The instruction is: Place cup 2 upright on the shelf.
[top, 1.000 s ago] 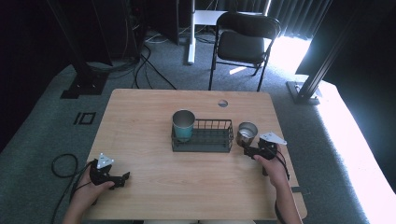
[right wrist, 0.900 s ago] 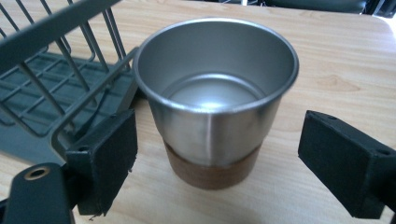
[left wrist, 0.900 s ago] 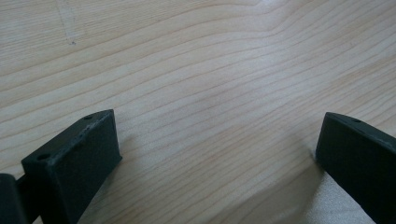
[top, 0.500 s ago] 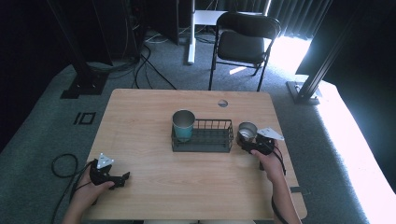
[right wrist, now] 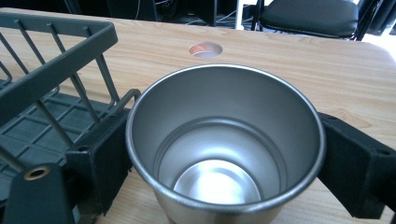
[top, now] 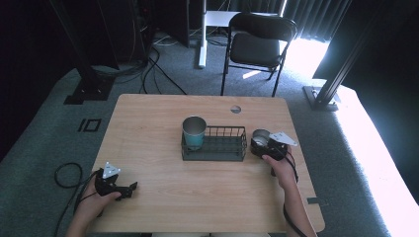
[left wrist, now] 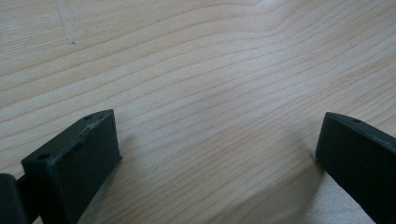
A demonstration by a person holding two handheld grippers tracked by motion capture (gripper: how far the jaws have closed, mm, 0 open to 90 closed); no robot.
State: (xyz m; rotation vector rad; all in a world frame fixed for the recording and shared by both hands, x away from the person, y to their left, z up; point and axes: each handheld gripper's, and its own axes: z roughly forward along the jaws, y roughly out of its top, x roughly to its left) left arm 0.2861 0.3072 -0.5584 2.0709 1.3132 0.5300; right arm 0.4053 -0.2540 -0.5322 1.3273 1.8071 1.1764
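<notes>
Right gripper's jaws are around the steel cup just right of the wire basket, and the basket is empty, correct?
Not quite: the basket is not empty. The high view shows a teal cup standing upright in the left end of the wire basket. The rest holds: the right gripper has its jaws on either side of the steel cup, just right of the basket.

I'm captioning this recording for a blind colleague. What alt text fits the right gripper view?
A steel cup, upright and empty, sits between the two black jaws of the right claw, one jaw on each side. A dark wire basket lies just left of it on the wooden table, and a black chair stands beyond the table's far edge.
</notes>
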